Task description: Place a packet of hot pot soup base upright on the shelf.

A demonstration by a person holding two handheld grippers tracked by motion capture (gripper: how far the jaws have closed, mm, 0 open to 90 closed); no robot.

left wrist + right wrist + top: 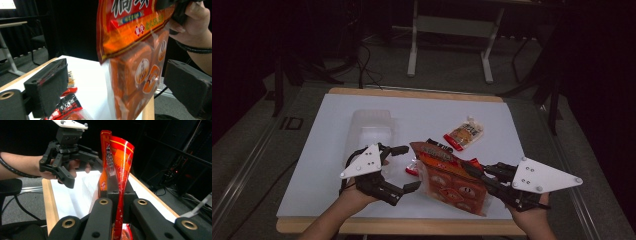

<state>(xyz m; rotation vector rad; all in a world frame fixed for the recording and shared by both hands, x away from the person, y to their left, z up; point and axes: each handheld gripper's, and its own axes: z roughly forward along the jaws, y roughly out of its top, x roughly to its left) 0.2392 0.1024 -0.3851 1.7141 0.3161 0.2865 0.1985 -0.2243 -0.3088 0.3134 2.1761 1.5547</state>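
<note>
Closest to me, my right gripper is clamped on the top edge of the large orange snack bag, which hangs above the desk's near edge. My left gripper is released, jaws wide either side of the bag. I should close it squarely on the film, clear of the contents.
</note>
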